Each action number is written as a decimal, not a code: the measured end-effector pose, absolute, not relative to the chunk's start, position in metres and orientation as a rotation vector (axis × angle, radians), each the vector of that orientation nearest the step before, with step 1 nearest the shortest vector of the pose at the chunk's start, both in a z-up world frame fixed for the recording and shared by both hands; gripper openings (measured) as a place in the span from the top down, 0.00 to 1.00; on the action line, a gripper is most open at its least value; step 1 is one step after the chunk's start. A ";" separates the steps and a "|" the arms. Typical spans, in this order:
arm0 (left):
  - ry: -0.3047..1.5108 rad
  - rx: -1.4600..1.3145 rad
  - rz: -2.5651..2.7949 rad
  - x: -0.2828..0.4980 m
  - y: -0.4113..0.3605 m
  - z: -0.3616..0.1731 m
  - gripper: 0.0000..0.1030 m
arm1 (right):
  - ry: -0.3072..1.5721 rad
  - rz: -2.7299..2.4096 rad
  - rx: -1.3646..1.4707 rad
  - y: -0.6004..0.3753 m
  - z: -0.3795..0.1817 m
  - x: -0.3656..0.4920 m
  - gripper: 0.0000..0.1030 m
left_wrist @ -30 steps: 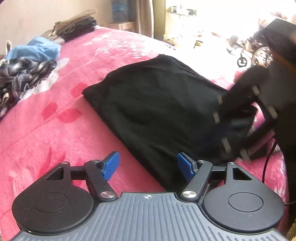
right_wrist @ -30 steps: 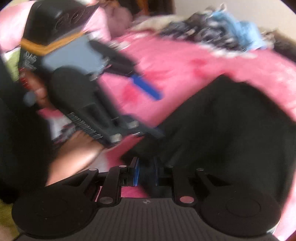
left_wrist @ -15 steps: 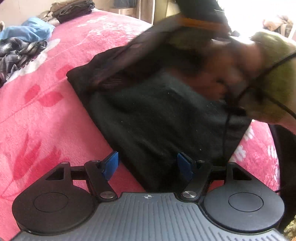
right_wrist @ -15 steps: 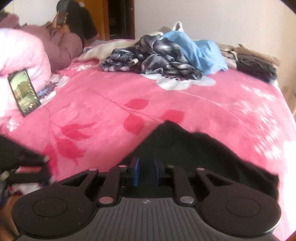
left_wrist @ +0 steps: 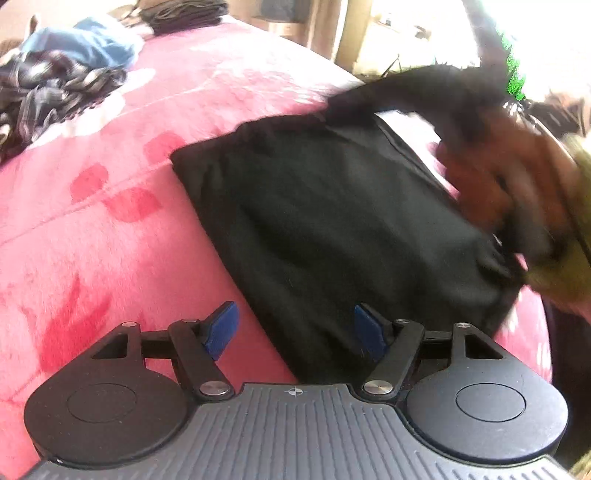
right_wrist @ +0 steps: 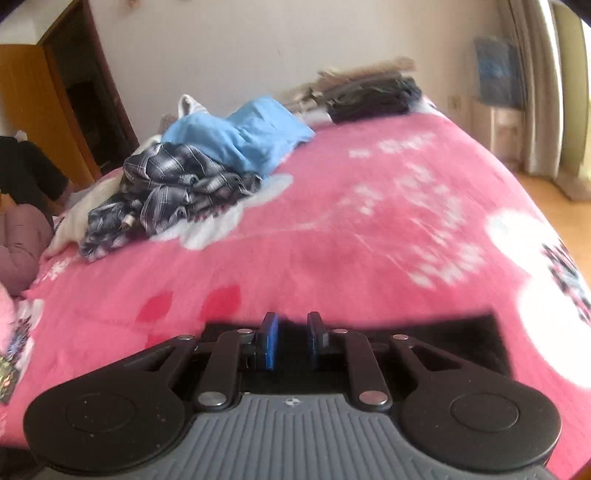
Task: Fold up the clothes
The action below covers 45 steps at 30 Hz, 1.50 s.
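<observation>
Between the nearly closed jaws of the right gripper (right_wrist: pixel 291 339) sits a pinched fold of the black garment (left_wrist: pixel 332 221), so carry it level across while the left gripper (left_wrist: pixel 295 328), jaws spread, hovers over the near edge

Daylight enters from far right, blown out white at window (left_wrist: pixel 424 29) (glare swallows detail). Motion blur smears hand (left_wrist: pixel 509 184) at right in left wrist view. Fisheye bends bedspread (right_wrist: pixel 332 240) edges; right wrist view soft, smeared toward right side.
</observation>
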<state>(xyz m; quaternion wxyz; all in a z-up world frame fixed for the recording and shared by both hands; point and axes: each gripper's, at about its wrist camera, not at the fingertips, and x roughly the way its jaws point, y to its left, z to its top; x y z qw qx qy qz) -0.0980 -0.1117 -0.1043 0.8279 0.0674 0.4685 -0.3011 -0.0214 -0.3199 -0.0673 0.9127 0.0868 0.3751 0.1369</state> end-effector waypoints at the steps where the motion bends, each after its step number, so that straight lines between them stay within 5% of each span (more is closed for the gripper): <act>1: 1.008 0.139 -0.622 -0.094 -0.114 -0.104 0.32 | 0.795 0.284 0.164 -0.326 -0.069 -0.029 0.82; 21: 1.038 0.385 -0.389 -0.101 -0.173 -0.105 0.31 | 0.884 0.139 0.052 -0.365 -0.070 -0.175 0.82; 45: 1.024 0.362 -0.399 -0.104 -0.166 -0.104 0.23 | 0.963 0.277 0.016 -0.339 -0.066 -0.212 0.81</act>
